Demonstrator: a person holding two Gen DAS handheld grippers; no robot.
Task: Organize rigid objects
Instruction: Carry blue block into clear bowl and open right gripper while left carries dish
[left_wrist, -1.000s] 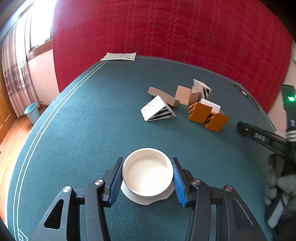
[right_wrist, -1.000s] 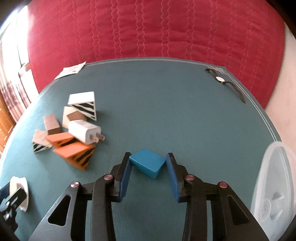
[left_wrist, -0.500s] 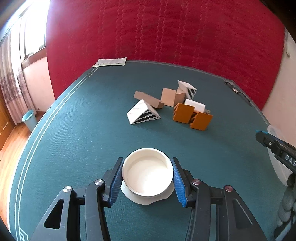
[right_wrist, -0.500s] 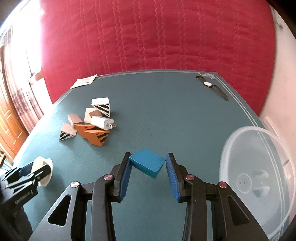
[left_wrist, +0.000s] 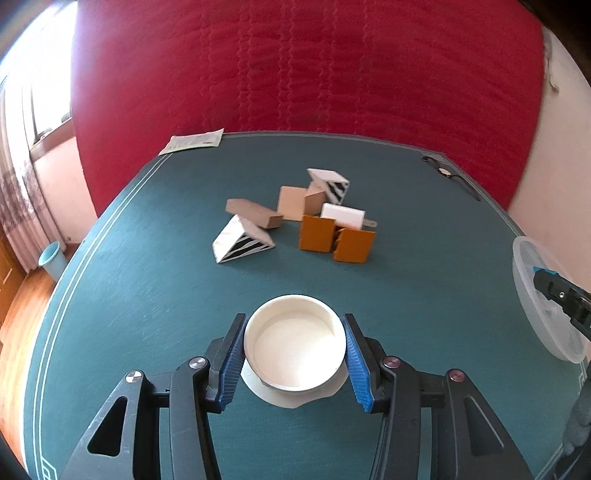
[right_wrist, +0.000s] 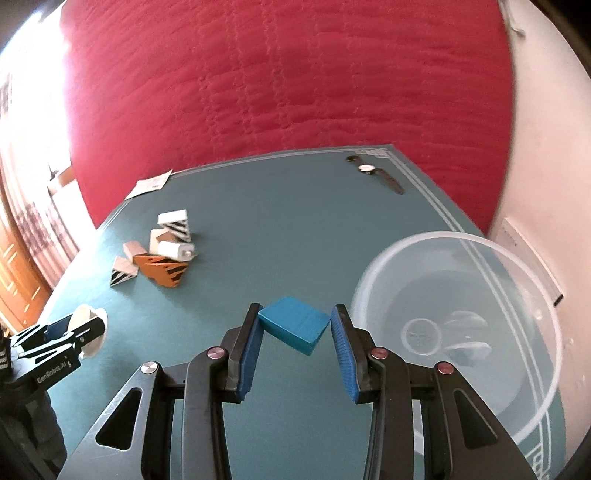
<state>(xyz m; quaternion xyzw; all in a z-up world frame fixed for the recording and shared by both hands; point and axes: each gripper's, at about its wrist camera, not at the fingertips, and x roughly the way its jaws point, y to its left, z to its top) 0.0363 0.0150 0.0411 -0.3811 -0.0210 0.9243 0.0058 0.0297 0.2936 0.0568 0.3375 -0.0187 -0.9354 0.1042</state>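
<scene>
The right hand-held gripper pinched the block by its corners. It could twist free short of the tub. The left hand-held gripper clamped the cup.

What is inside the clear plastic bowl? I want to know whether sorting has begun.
The clear plastic bowl appears empty, with only moulded marks and glare on its base. The right tongs cover a little of its near-left side.

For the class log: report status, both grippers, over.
Left gripper shut on white cup. Right gripper shut on blue block, beside clear bowl. Path clear.
</scene>
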